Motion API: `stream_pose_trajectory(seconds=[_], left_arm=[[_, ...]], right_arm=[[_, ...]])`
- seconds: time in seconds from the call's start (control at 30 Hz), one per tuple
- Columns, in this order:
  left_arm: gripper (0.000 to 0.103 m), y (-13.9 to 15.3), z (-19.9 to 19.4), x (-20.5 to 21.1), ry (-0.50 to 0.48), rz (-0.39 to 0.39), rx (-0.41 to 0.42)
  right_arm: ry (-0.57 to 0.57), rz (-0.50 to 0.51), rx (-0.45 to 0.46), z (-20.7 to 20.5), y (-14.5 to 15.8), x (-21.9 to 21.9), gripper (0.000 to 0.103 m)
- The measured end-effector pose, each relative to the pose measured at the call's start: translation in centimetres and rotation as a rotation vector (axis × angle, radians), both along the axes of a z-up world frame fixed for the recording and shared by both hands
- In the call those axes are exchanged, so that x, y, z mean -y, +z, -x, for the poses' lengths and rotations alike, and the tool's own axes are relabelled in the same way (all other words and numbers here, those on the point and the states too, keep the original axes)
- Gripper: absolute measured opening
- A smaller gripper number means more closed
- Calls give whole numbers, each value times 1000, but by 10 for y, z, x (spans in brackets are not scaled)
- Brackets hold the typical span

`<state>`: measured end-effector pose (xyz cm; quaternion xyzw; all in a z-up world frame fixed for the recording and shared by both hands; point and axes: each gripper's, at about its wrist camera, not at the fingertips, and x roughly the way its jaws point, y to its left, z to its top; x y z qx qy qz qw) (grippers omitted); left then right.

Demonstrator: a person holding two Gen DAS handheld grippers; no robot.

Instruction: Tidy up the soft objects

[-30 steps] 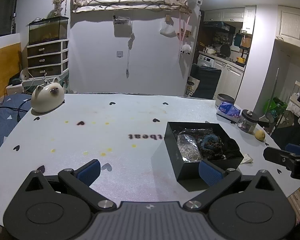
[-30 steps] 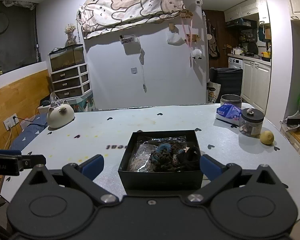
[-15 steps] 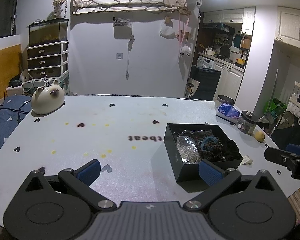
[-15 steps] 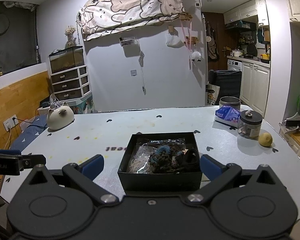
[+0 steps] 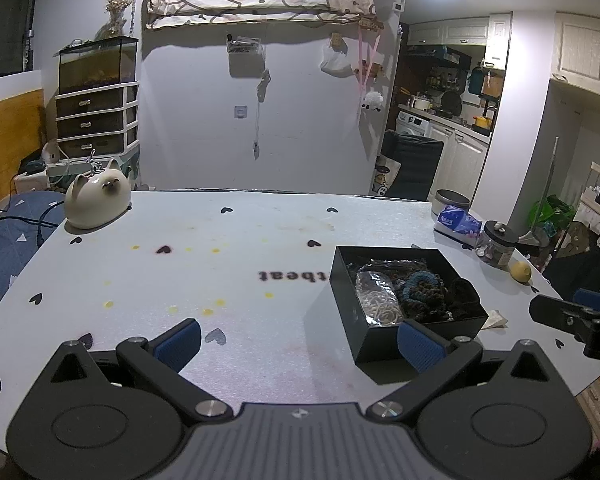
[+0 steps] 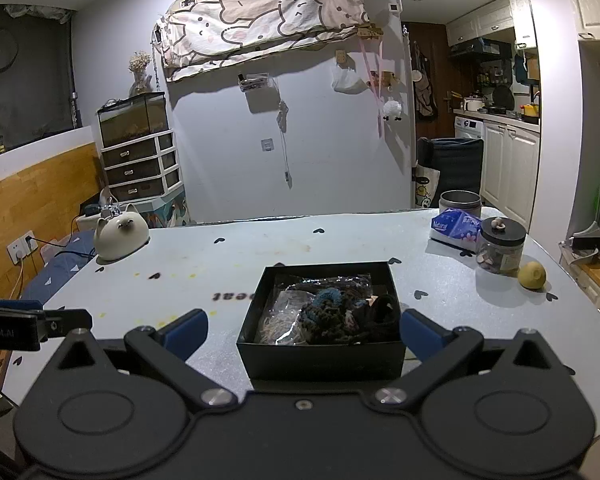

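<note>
Right wrist | right gripper (image 6: pixel 303 330) spread, empty | black box (image 6: pixel 320 356) of soft items between its fingertips

An open black box (image 6: pixel 320 354) sits flat on the table, holding a crinkled clear plastic bag of pale thin loops (image 6: pixel 278 326) at its left, a dark knitted bundle with a blue ring (image 6: pixel 330 312) at centre, and a black soft piece (image 6: pixel 384 310) at right.
</note>
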<state>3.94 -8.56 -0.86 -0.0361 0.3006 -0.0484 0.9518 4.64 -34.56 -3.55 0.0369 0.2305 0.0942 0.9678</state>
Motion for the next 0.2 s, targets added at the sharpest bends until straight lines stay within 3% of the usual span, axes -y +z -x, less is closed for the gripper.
stream_pose_trajectory(seconds=[0.2], left_arm=[[103,0,2,-4,6,-1,0]], right_arm=[[0,0,0,-1,0,0,103]])
